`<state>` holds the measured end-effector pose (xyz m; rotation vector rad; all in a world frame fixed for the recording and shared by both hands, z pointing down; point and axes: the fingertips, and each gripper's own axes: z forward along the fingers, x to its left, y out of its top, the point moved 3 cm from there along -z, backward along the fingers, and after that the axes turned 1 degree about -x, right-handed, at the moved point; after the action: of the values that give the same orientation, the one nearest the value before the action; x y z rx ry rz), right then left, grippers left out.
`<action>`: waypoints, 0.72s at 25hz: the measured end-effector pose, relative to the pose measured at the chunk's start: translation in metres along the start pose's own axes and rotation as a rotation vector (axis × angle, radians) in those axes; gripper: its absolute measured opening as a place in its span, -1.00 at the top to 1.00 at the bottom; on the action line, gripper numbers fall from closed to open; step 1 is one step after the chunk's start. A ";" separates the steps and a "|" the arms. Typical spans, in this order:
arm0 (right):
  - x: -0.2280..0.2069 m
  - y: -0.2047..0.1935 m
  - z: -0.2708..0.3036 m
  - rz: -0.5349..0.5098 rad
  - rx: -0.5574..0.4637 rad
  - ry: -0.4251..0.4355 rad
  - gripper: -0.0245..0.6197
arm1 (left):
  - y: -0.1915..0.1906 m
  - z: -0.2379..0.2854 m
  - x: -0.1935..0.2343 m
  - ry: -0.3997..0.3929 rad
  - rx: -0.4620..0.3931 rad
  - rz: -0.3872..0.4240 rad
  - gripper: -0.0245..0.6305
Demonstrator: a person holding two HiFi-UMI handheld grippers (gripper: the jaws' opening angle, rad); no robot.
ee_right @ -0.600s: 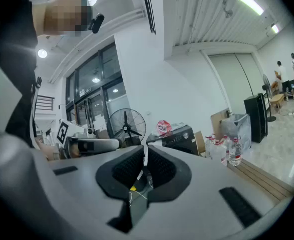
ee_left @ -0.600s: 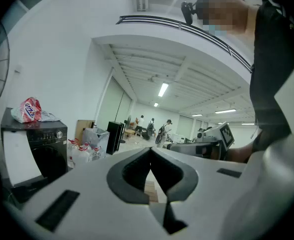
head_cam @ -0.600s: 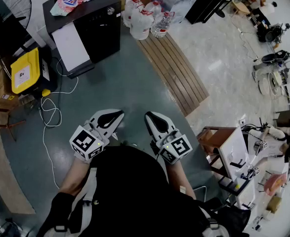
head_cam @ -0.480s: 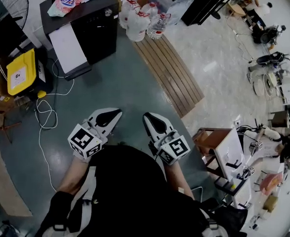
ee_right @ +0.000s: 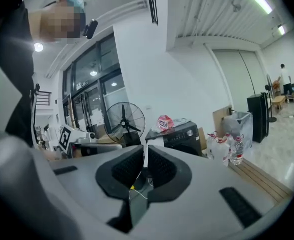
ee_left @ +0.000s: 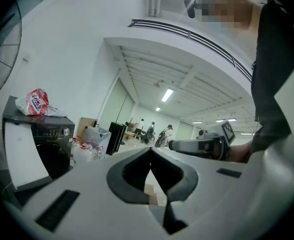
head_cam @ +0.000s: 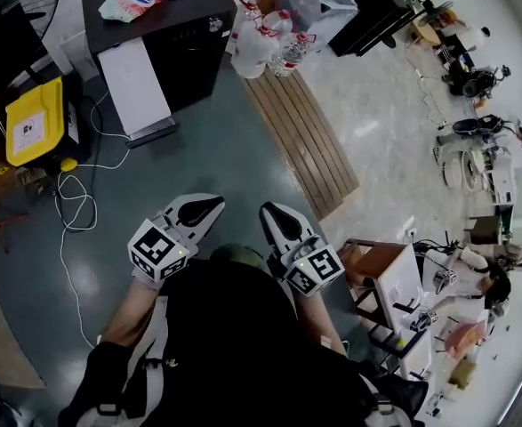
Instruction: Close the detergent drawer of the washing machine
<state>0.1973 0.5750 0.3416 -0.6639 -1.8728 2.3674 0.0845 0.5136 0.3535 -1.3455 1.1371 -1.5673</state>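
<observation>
Washing machine (head_cam: 185, 56) in upper left of frame, well apart from both claws; detergent drawer too small to make out. Left gripper (head_cam: 198, 210) nearer, jaws together, empty. Right gripper (head_cam: 274, 212) barely parted, empty. Machine lies up-left of both.
</observation>
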 end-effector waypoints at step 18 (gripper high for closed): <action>-0.042 0.004 0.146 0.047 0.092 0.108 0.81 | -0.007 -0.034 0.133 0.211 0.004 -0.090 0.89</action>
<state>0.1843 0.4277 0.3754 -0.8171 -1.7129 2.3768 0.0307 0.3962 0.3997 -1.2662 1.2118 -1.8104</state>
